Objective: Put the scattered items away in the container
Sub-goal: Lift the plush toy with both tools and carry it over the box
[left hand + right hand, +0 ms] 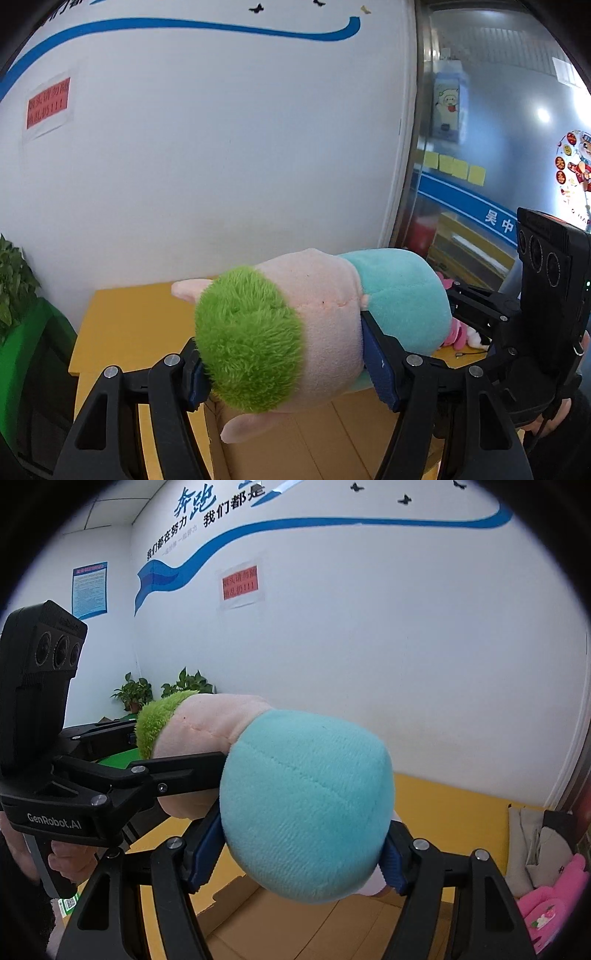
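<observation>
Both grippers share one plush toy (295, 332): the left gripper (291, 373) clamps its green-haired head between the jaws, the right gripper (303, 853) squeezes its teal body, keeping it level above the cardboard box (295, 926), likely for dropping in.

One large plush toy (295, 325) with green hair, pink body and teal end is seen, along with one pink plush toy (546, 904), one cardboard box (295, 926), two grippers, two potted plants and one red notice (240, 583).
</observation>
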A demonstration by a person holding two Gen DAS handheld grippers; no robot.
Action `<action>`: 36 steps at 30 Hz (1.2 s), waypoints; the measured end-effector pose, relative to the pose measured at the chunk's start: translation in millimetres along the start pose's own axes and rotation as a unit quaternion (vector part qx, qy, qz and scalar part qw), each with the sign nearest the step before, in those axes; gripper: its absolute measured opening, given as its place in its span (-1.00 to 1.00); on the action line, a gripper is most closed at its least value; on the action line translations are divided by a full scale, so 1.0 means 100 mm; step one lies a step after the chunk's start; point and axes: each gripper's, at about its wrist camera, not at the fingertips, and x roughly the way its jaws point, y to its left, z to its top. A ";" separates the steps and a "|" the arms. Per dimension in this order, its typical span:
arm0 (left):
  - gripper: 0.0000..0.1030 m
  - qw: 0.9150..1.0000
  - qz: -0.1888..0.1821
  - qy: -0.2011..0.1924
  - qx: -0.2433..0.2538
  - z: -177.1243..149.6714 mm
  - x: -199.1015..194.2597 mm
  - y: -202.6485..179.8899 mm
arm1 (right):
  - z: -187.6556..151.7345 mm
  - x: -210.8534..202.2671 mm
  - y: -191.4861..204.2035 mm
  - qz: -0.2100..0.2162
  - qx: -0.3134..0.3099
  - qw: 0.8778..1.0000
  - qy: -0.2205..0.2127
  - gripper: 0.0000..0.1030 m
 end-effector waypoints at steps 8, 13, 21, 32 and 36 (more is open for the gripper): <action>0.42 0.997 -0.004 0.073 -0.023 -0.62 0.95 0.34 | -0.67 0.99 -0.29 0.019 0.044 0.997 0.063 0.37; 0.42 0.990 -0.009 0.135 -0.047 -1.19 1.56 0.55 | -1.25 1.57 -0.45 0.036 0.082 0.990 0.111 0.37; 0.43 0.976 -0.003 0.206 -0.069 -1.75 2.24 0.61 | -2.04 2.17 -0.62 0.051 0.128 0.977 0.162 0.37; 0.82 0.972 0.002 0.212 -0.098 -1.86 2.45 0.66 | -2.29 2.27 -0.69 0.059 0.151 0.974 0.156 0.62; 0.85 0.971 0.002 0.190 -0.142 -1.89 2.31 0.80 | -2.24 2.22 -0.65 0.047 0.130 0.980 0.144 0.80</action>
